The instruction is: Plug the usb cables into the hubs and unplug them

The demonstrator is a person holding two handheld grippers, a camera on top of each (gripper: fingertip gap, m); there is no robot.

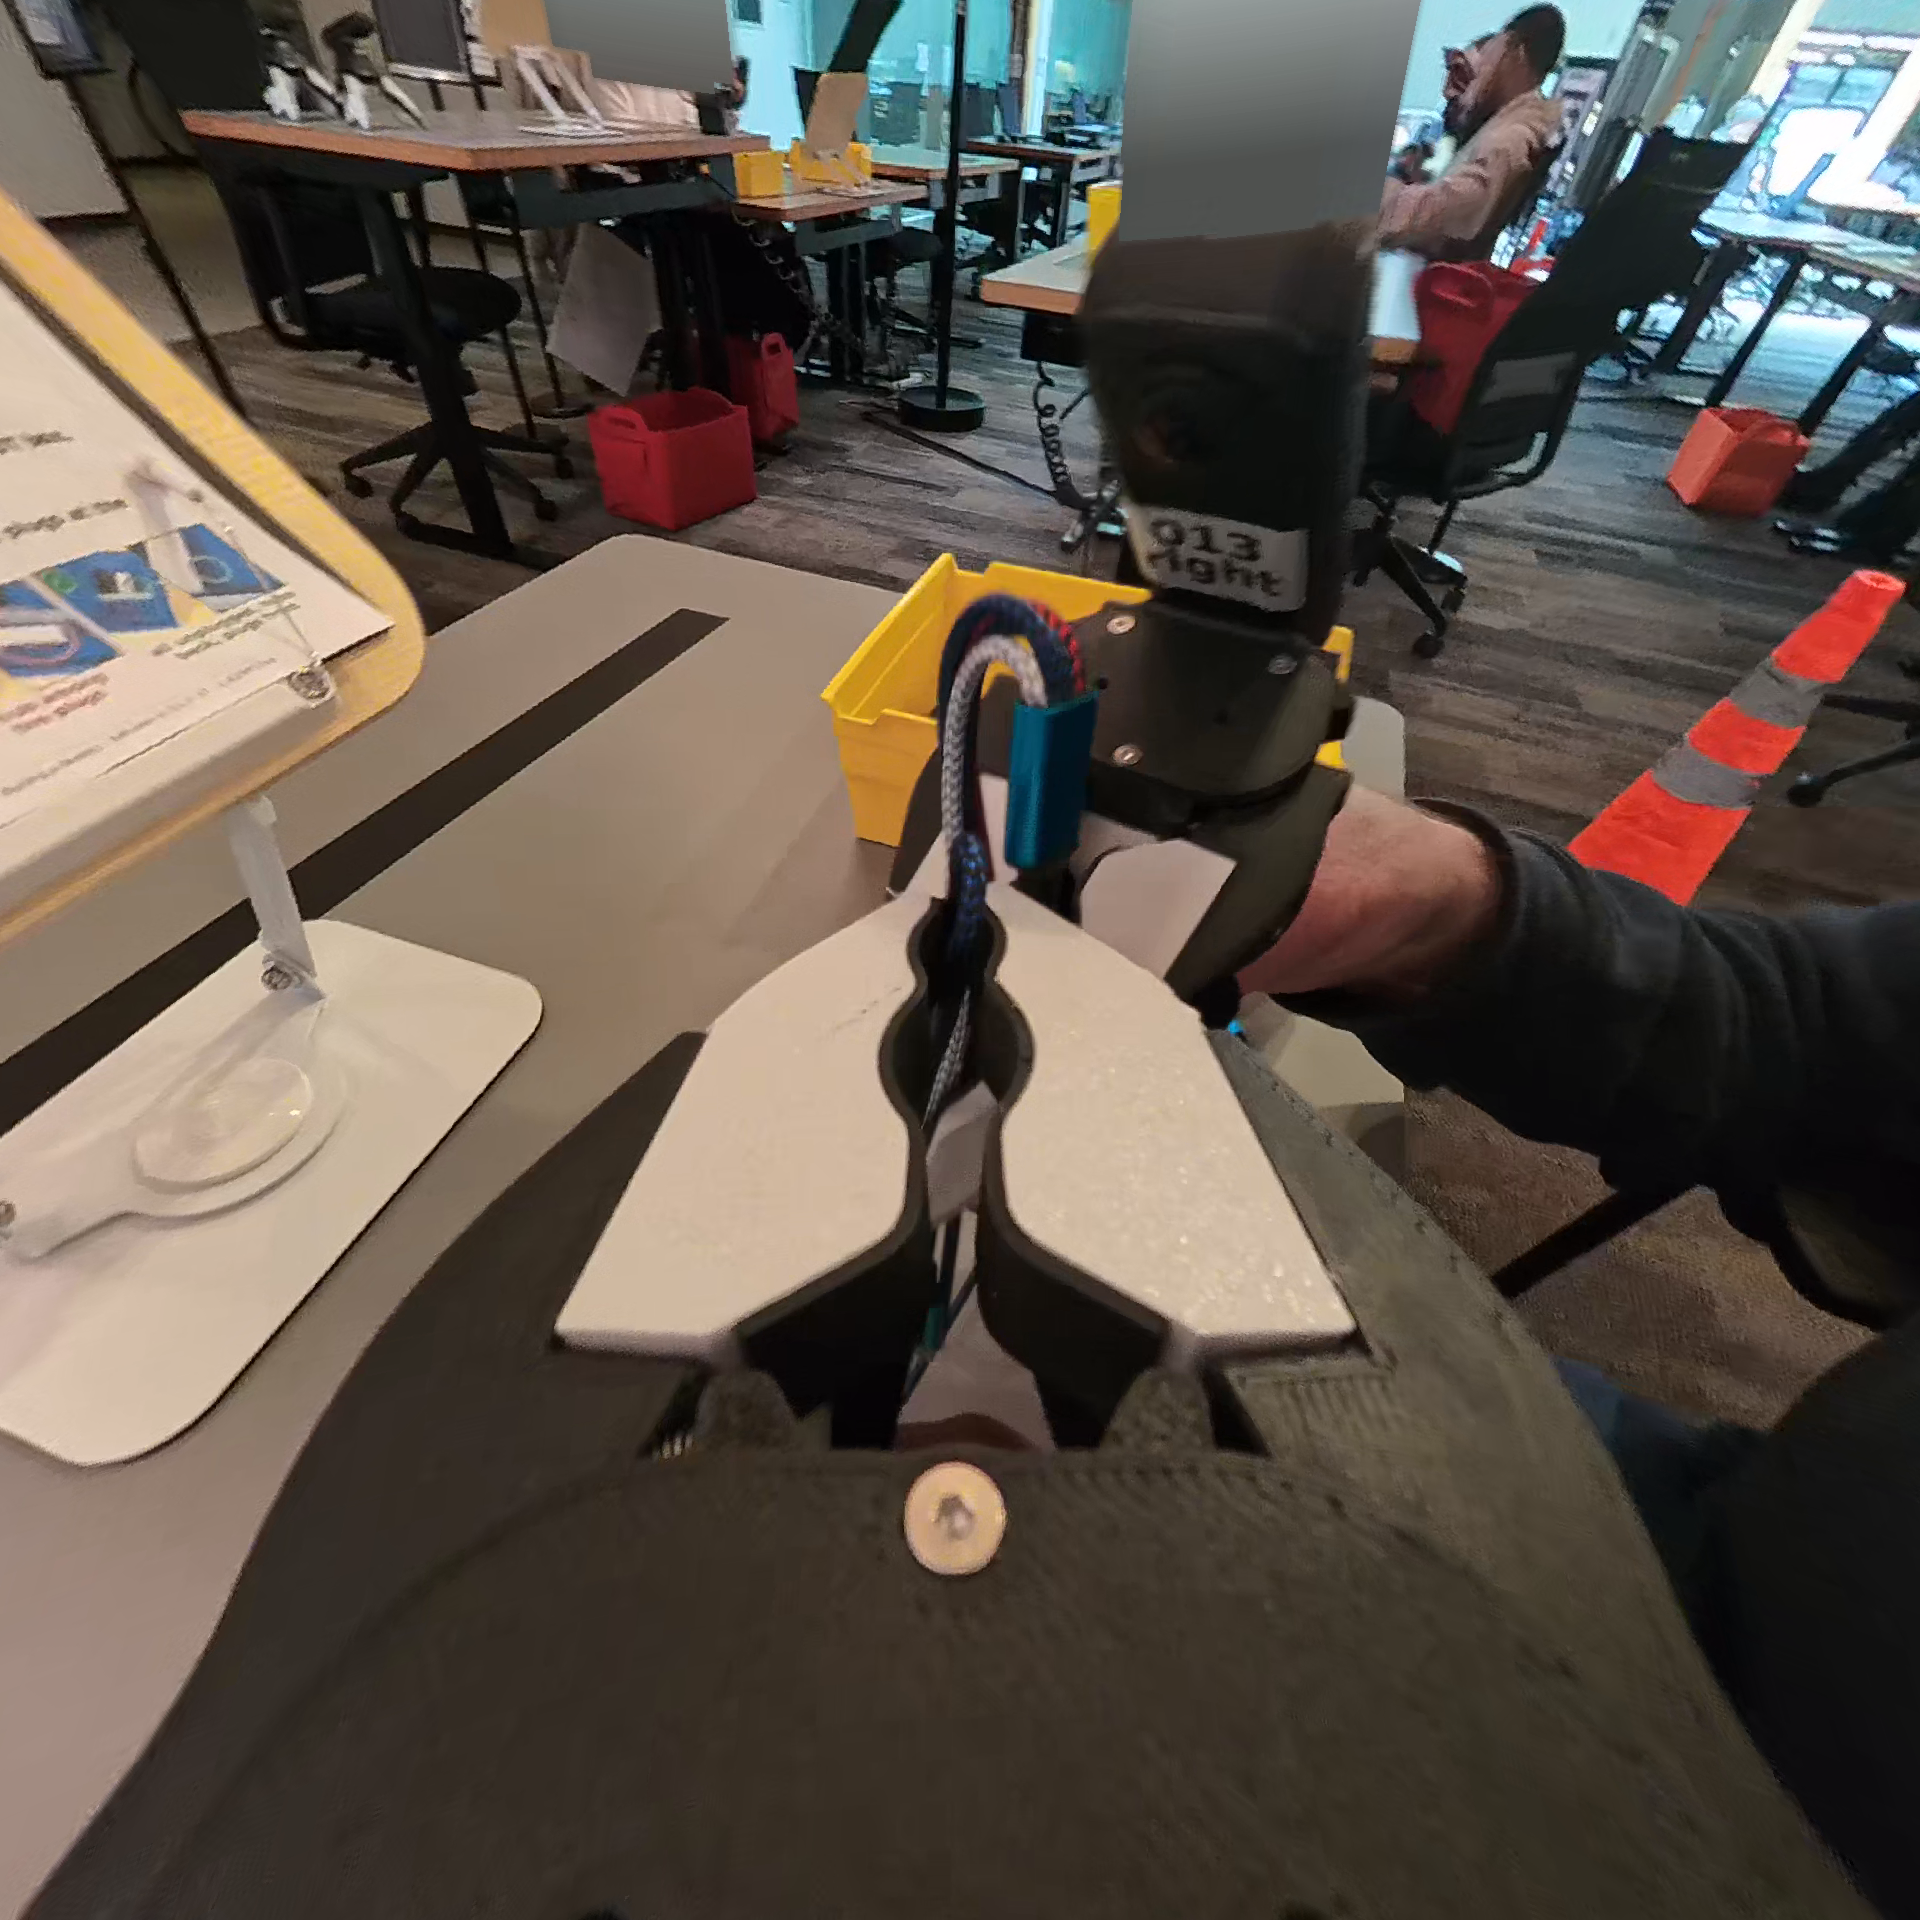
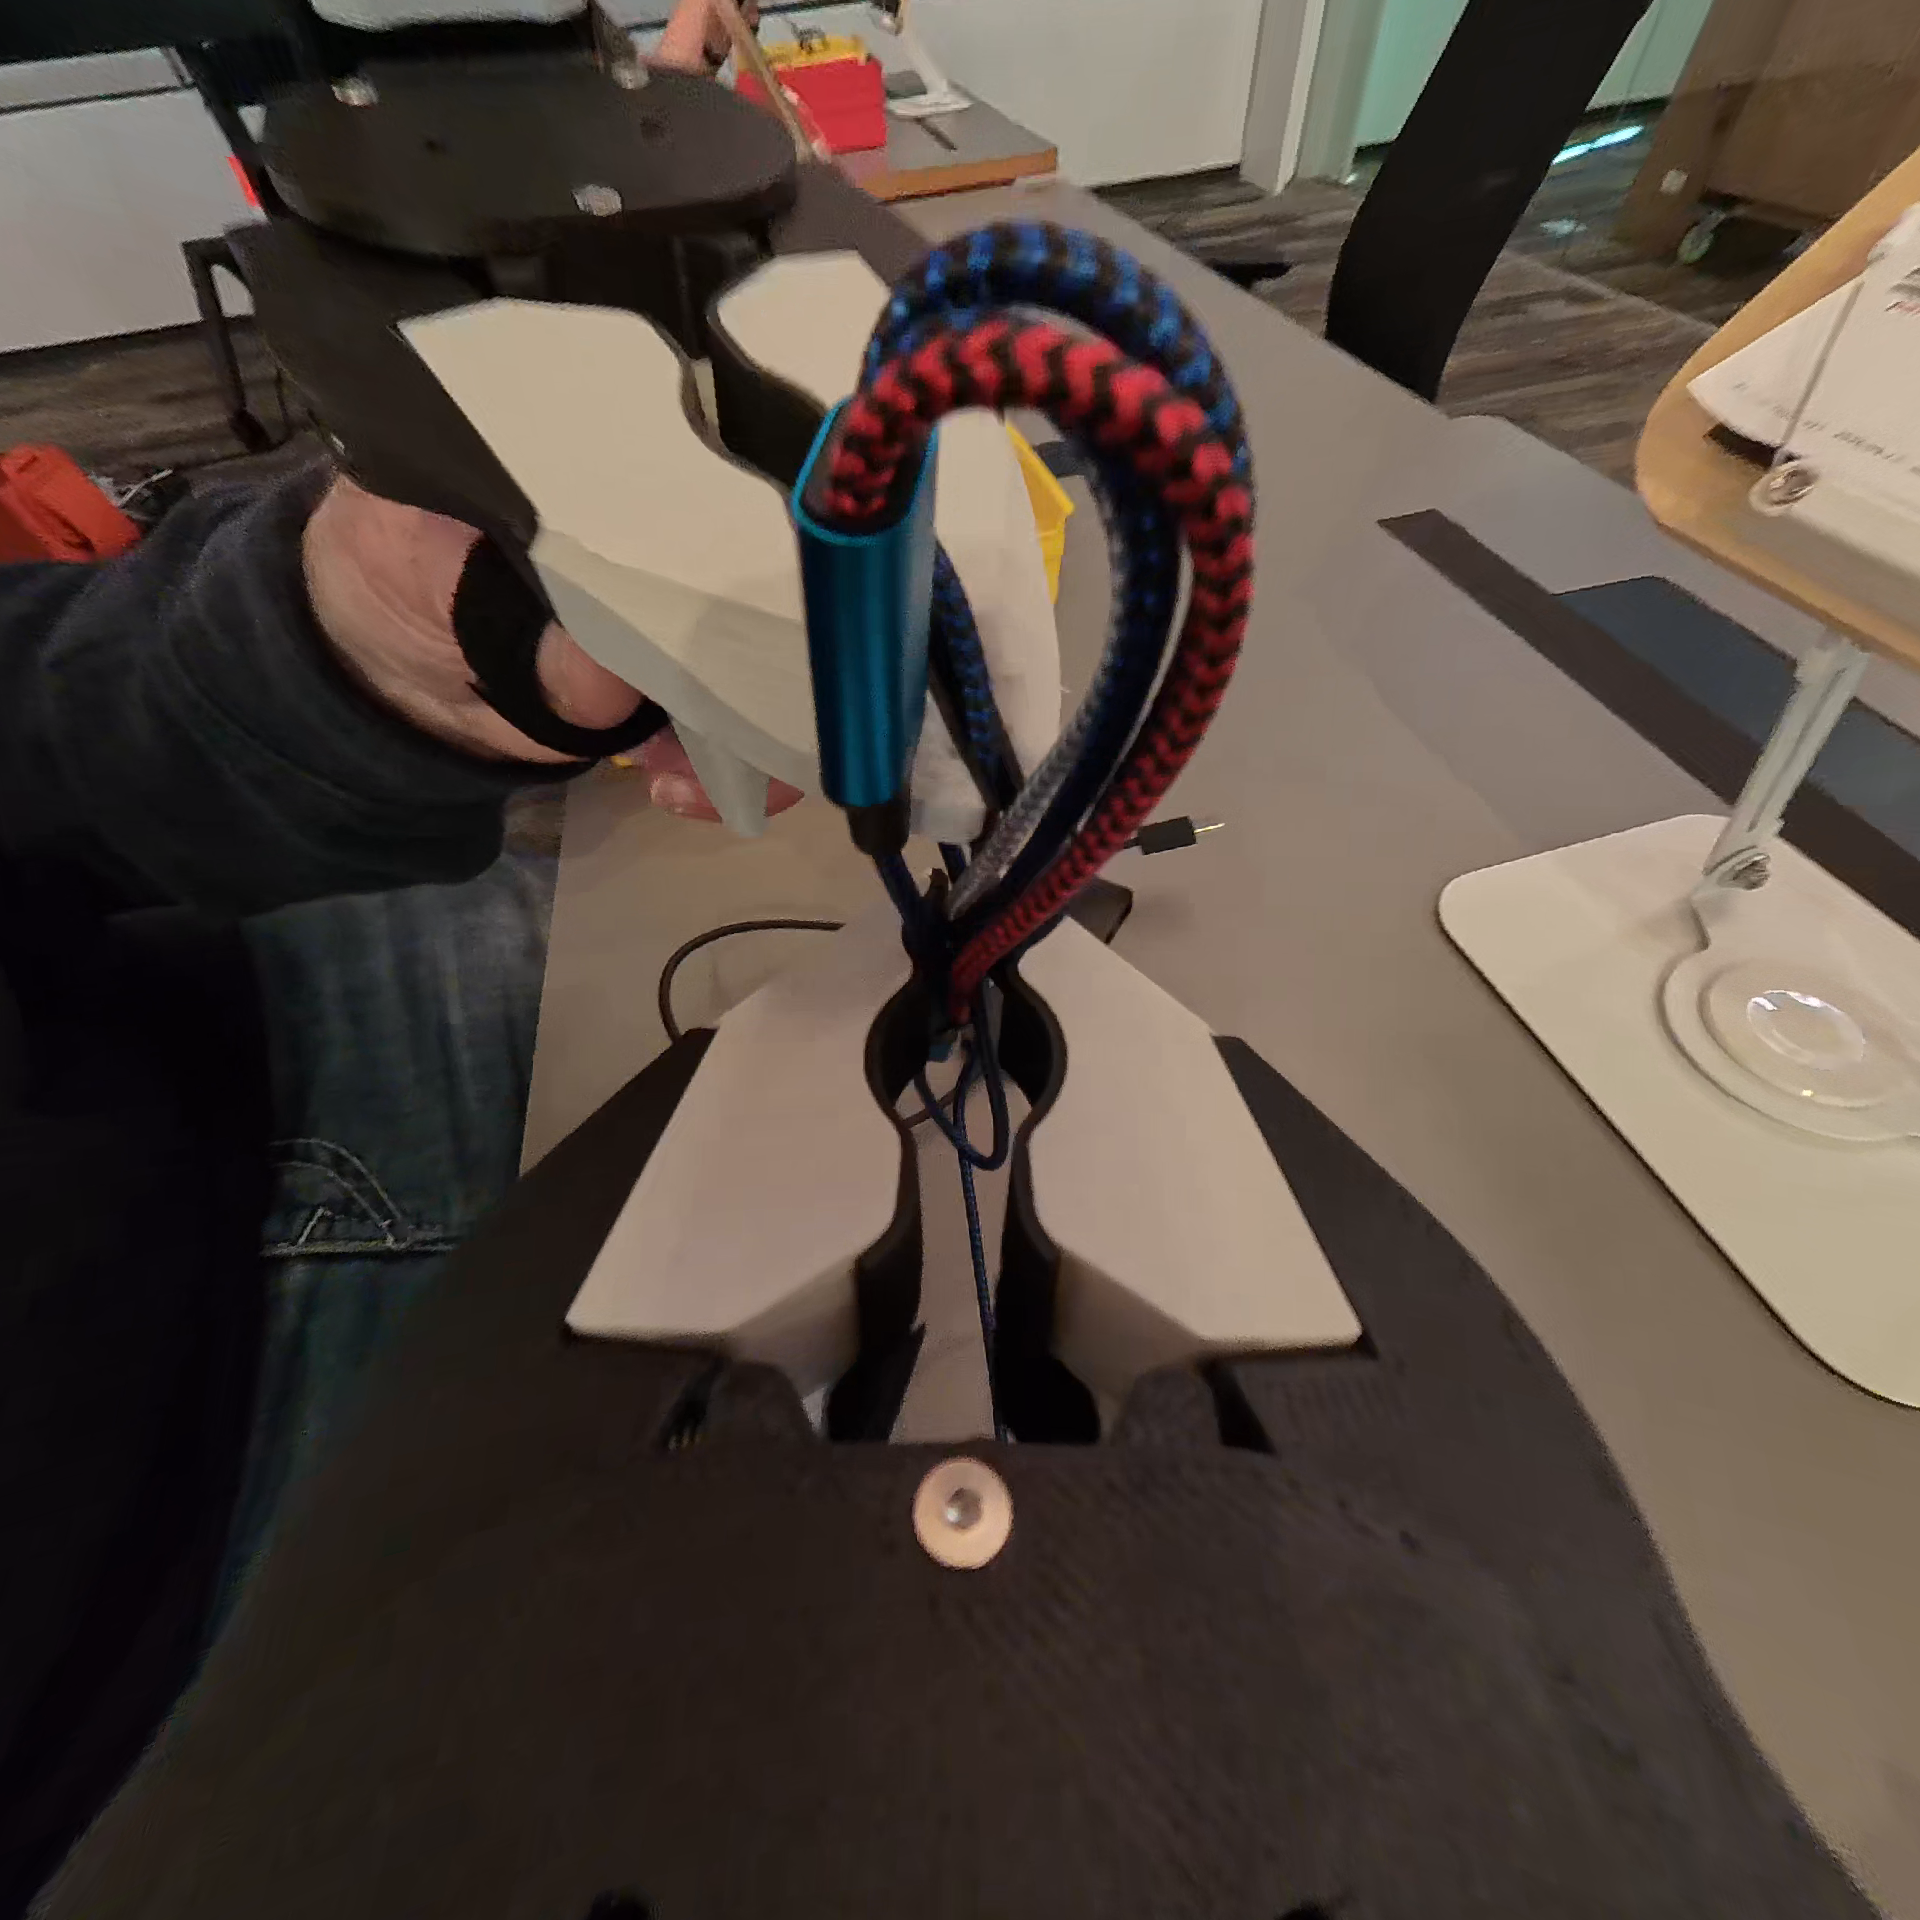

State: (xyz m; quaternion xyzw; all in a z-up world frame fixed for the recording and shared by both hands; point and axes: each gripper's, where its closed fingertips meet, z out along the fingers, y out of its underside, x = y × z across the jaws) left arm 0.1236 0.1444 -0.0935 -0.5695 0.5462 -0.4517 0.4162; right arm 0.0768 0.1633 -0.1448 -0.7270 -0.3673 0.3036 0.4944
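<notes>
While both my left gripper point(image 1: 961, 914) and right gripper point(image 2: 961, 961) pinch the braided cables point(image 2: 1132, 436), I should hold steady so the blue hub point(image 2: 868, 644), at twelve o'clock, stays still.

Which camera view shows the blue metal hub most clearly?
The right wrist view: the blue hub hangs close, with its whole side and the braided cables entering its top. The left wrist view shows it smaller, beside the right gripper.
</notes>
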